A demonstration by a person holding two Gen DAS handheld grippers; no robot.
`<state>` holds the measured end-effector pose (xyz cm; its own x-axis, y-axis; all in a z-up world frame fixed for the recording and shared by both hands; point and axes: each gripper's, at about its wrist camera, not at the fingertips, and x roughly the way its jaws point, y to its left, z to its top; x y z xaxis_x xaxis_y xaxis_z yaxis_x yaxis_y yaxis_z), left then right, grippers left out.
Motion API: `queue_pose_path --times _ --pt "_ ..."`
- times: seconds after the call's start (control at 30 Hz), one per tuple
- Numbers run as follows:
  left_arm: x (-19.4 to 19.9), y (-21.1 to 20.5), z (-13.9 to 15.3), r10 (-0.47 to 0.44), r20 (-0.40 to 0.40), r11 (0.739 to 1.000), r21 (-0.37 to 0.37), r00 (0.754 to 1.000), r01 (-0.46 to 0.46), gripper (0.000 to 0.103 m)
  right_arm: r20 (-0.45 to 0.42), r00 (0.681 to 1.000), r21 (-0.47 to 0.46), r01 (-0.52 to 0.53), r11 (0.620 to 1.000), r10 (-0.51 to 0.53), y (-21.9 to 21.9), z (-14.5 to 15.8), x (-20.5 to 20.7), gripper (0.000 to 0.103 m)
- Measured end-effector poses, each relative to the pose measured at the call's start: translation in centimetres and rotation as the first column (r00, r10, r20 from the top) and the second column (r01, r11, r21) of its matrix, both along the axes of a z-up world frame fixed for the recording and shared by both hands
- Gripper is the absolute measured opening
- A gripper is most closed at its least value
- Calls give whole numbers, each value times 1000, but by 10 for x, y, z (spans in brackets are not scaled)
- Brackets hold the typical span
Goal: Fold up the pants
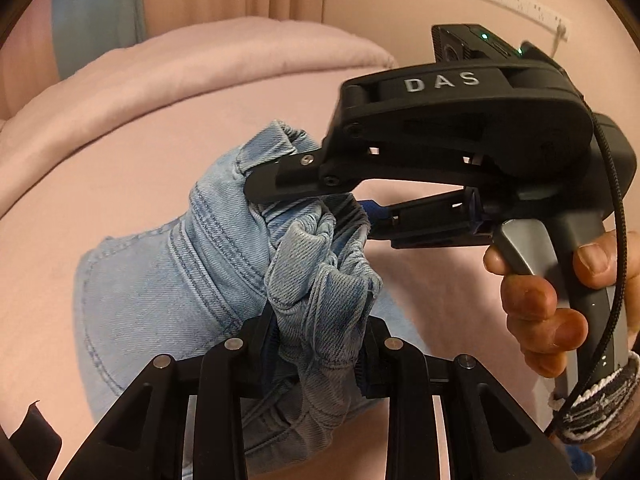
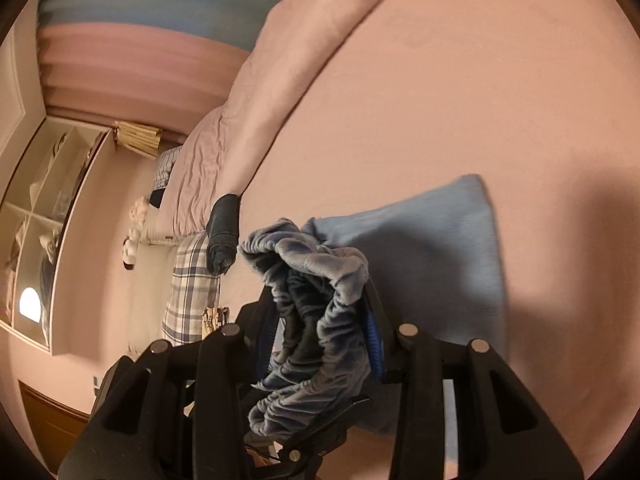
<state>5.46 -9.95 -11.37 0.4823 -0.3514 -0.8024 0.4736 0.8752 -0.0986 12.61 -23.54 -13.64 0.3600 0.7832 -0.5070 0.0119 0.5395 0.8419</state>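
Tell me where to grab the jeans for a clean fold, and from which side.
Grip the jeans at the bunched edge, as both grippers do now: the left gripper from below, the right gripper from the right. That gathered fabric stands up off the pink bedcover; the rest lies flat.

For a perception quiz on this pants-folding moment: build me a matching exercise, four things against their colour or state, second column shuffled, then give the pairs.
Column one:
1. pants
2. bed cover
3. left gripper
4. dark garment

Column two:
A. pink, spread flat
B. light blue denim, bunched at the grippers
C. hanging over the bed's edge
D. shut on a fold of denim

Pairs: 1-B, 2-A, 3-D, 4-C
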Motion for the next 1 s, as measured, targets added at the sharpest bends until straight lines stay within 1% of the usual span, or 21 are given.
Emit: queue_pose_path --times 0.07,0.13,0.17,0.2,0.23,0.27,0.33,0.4,0.43,0.5,0.57,0.6,0.63,0.67,0.7,0.77,0.83,0.9,0.93,0.97,1.0 --pt "9 -7 -3 1 -8 1000 14 1000 -1 30 -22 1000 -1 10 1000 -10 -7 -9 2 39" --pt "13 -11 -5 -13 -15 1000 24 1000 14 35 -32 999 3 14 1000 -14 -11 -15 2 39" --pt "13 -14 -8 -35 -34 999 27 999 36 44 -33 999 3 14 1000 -14 -12 -17 2 39" --pt "8 -17 -8 -45 -46 999 28 998 46 49 -31 999 -3 11 1000 -11 -13 -19 3 40" --pt "9 -18 -10 -52 -63 998 30 997 54 53 -34 999 -18 8 1000 -8 -14 -22 4 46" --pt "10 -17 -11 -61 -72 998 25 995 63 60 -54 998 -34 13 999 -15 -16 -26 4 50" --pt "3 -14 -5 -84 -71 996 4 994 85 62 -85 995 -56 43 997 -48 -29 -31 1 56" --pt "-5 -5 5 -109 -78 993 -44 991 105 62 -74 996 -58 47 997 -51 -36 -27 -4 58" --pt "-9 4 12 -120 -88 989 -92 989 112 62 -57 997 -91 53 994 -58 -40 -22 -7 62" --pt "-15 25 24 -132 -89 977 -181 987 115 62 6 995 -181 94 979 -95 -51 -4 -14 62" --pt "-19 43 36 -126 -74 966 -238 989 105 62 75 991 -231 125 965 -110 -58 16 -20 62" --pt "-18 52 42 -108 -58 963 -256 992 90 62 124 988 -244 125 962 -97 -58 30 -24 61" --pt "-14 61 45 -73 -44 964 -259 996 59 62 152 985 -250 119 961 -82 -57 38 -27 56" --pt "-10 69 44 -27 -35 967 -254 999 17 62 193 980 -260 100 960 -49 -51 50 -31 48" --pt "0 80 43 25 -40 967 -251 999 -34 62 222 975 -267 73 961 -12 -43 60 -34 45" --pt "15 101 37 119 -61 955 -266 991 -131 62 242 969 -266 20 964 47 -26 67 -36 38" --pt "37 116 28 182 -89 940 -276 979 -200 62 239 966 -253 -38 967 101 -9 67 -37 37" --pt "61 119 13 238 -127 933 -244 963 -263 62 222 965 -272 -75 959 139 11 56 -37 36" --pt "73 119 2 267 -159 928 -222 951 -298 62 194 969 -308 -86 947 151 18 46 -39 36" --pt "82 119 -11 279 -211 922 -213 937 -323 62 164 974 -341 -91 936 155 23 34 -41 36" --pt "94 118 -29 283 -278 917 -202 918 -344 62 117 981 -397 -96 913 153 25 19 -44 33"
